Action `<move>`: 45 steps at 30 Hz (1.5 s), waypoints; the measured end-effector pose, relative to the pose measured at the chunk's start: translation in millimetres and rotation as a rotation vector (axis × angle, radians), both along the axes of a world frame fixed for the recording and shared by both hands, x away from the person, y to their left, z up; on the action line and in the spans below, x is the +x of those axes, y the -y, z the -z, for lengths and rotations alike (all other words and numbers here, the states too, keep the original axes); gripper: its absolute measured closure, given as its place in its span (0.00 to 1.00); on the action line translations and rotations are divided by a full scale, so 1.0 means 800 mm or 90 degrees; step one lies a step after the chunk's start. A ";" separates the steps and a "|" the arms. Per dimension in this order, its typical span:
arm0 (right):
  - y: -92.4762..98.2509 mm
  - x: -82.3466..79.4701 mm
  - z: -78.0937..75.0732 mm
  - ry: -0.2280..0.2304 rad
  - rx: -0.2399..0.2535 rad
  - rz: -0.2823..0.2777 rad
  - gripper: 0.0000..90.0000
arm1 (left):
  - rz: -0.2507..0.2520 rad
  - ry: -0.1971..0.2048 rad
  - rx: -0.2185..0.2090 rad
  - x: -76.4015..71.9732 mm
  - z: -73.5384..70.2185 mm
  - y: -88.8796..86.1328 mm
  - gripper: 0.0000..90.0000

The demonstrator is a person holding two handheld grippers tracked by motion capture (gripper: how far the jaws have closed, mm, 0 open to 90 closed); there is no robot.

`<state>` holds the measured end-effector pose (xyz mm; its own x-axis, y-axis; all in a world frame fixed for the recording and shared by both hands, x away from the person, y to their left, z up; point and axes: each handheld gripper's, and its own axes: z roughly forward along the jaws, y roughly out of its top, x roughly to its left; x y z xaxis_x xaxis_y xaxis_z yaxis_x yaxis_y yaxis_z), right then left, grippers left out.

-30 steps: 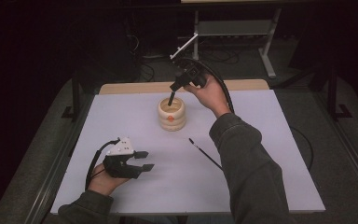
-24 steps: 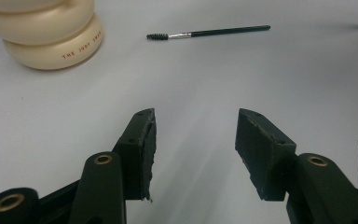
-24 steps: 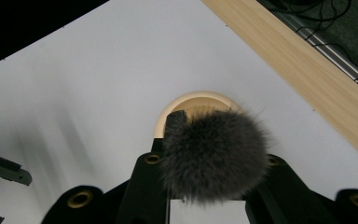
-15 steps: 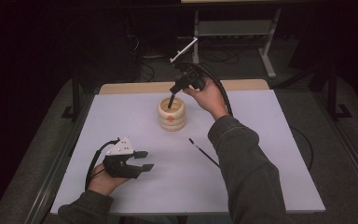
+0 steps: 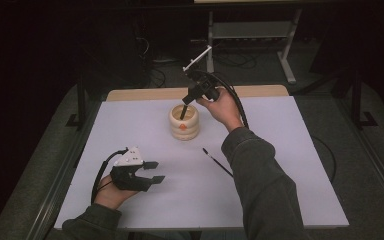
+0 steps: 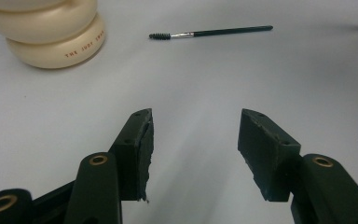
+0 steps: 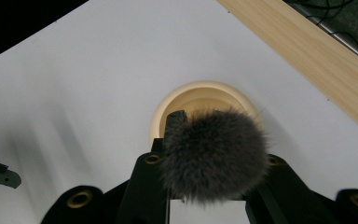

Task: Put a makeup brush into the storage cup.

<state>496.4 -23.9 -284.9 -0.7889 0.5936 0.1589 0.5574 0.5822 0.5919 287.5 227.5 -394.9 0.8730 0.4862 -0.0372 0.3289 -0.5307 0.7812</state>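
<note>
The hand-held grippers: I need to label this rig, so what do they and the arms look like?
Both hand-held grippers, left and right, are black with two flat-padded jaws, brass-ringed pivots and trailing black cables. The left carries a grey three-cornered plate. Both forearms wear dark olive sleeves.

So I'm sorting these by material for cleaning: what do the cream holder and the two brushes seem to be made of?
The cream holder looks like glazed ceramic or glossy plastic: smooth, soft sheen, printed lettering. The thin brush on the table seems to have a dark lacquered handle, a silvery metal-looking ferrule and a black spiral bristle tip. The fluffy brush, held in the right tongs over the holder, has soft grey-brown hair, natural or synthetic.
</note>
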 end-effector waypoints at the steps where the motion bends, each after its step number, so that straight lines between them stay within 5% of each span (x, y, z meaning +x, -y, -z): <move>1: 0.001 0.000 0.002 0.000 0.000 0.002 0.83 | 0.002 0.003 0.001 0.000 0.000 0.000 0.50; 38: 0.003 0.003 0.057 -0.036 0.017 0.028 0.82 | -0.005 -0.002 -0.003 0.001 0.001 0.001 0.49; 45: 0.017 -0.004 0.060 -0.020 0.036 0.042 0.65 | -0.002 0.005 0.002 0.002 0.001 -0.001 0.49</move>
<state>493.3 -37.6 -332.9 -0.7420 0.6341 0.2178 0.6127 0.5094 0.6043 289.4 228.1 -395.8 0.8720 0.4887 -0.0295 0.3247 -0.5322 0.7819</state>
